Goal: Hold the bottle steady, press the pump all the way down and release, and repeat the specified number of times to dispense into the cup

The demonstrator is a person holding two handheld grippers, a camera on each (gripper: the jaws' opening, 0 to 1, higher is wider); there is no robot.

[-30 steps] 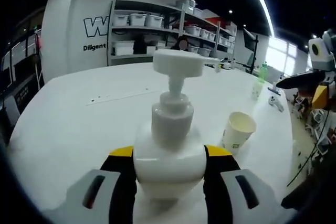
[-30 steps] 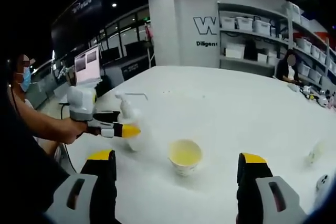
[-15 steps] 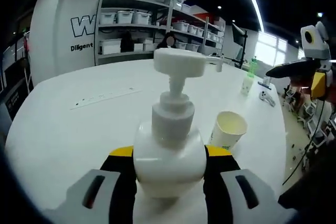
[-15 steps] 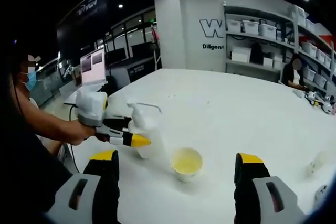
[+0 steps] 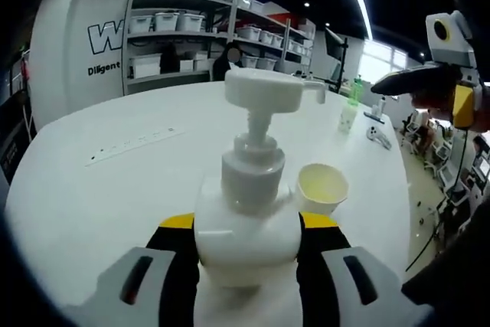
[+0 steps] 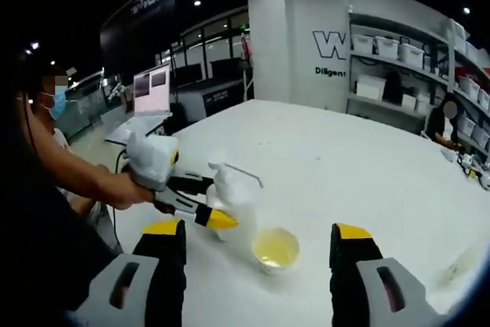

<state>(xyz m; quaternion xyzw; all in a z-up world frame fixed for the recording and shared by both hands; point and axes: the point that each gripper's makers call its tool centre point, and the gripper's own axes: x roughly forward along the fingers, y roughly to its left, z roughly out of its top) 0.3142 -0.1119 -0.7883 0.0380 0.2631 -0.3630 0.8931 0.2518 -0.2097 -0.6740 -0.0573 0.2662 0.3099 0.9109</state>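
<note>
Left gripper view
Left gripper (image 5: pixel 246 246): jaws clamped on the bottle's body, at 6 o'clock.
Bottle (image 5: pixel 246 212): white, upright on the white table (image 5: pixel 115 189), pump head (image 5: pixel 264 87) raised, spout toward 3 o'clock.
Cup (image 5: pixel 321 188): at the bottle's 2 o'clock, just beside it.
Right gripper (image 5: pixel 440 86): at 2 o'clock, aloft.

Right gripper view
Right gripper (image 6: pixel 256 266): jaws spread wide, holding nothing.
Cup (image 6: pixel 275 250): between the jaws, beyond their tips.
Bottle (image 6: pixel 230 201): at the cup's 10 o'clock, held by the left gripper (image 6: pixel 203 208).

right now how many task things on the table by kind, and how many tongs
pump bottle: 1
cup: 1
tongs: 2, left tongs shut on the pump bottle, right tongs open
total: 4
</note>
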